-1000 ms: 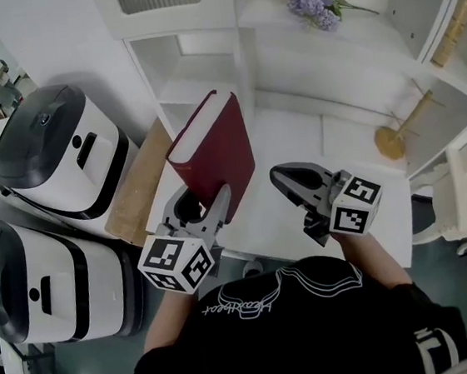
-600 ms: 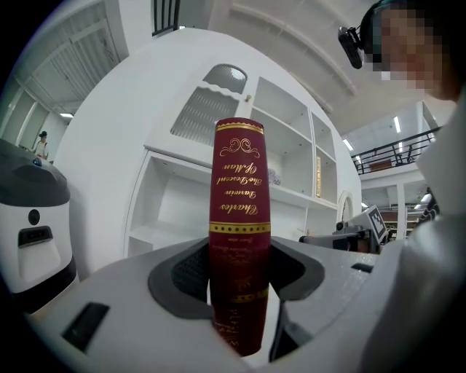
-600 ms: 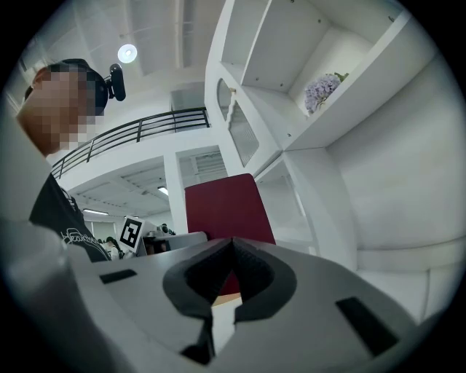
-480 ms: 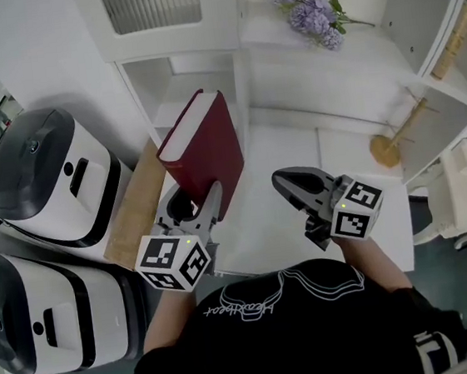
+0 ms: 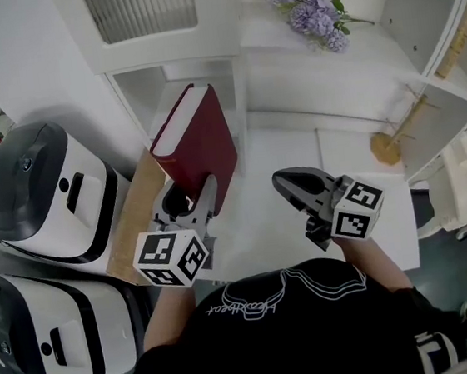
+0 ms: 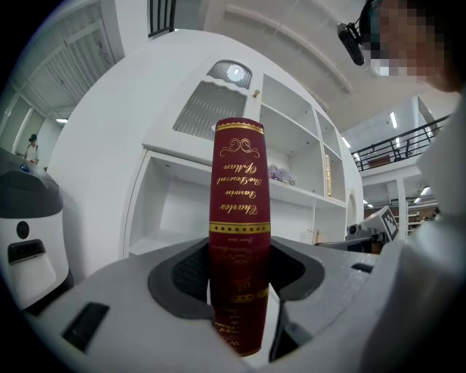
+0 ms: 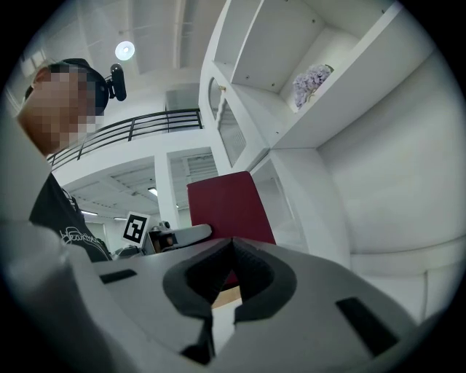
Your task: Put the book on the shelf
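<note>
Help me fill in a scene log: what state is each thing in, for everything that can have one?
Book: clamped at the spine, not yet shelved.
Left gripper: shut on the book.
Right gripper: shut, empty.
Upper cooker: lid shut.
Lower cooker: lid shut.
Flowers: lying on the shelf.

Book (image 6: 239, 218) cover glossy, gilt; shelf (image 5: 296, 145) matt white.

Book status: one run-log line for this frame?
left gripper: shut on red book | red book: held before shelf, not yet placed | right gripper: shut, empty
</note>
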`<state>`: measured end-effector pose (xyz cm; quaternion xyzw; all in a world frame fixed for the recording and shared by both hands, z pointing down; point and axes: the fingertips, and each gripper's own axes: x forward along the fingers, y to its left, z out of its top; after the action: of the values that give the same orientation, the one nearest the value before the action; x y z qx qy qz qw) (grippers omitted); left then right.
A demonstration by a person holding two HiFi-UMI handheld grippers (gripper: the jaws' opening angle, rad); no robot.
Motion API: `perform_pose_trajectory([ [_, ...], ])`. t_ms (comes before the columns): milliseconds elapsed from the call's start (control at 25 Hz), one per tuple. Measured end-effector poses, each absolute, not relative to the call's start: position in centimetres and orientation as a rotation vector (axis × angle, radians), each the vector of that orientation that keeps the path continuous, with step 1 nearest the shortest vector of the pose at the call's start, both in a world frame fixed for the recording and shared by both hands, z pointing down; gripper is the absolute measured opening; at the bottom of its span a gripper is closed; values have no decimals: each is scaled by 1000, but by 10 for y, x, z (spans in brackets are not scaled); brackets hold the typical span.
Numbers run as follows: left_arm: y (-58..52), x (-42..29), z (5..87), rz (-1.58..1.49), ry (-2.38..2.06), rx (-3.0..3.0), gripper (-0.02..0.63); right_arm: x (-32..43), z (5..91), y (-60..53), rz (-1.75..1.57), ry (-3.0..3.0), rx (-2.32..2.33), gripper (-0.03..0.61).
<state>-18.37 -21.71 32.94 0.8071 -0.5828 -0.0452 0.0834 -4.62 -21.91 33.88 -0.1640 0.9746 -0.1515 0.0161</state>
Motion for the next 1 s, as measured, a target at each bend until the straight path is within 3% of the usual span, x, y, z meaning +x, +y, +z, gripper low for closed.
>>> perform_pose_trajectory([
  [1000, -282, -210, 323, -105, -1886, 2440, 207, -34, 356, -252, -512, 3015, -659, 7],
])
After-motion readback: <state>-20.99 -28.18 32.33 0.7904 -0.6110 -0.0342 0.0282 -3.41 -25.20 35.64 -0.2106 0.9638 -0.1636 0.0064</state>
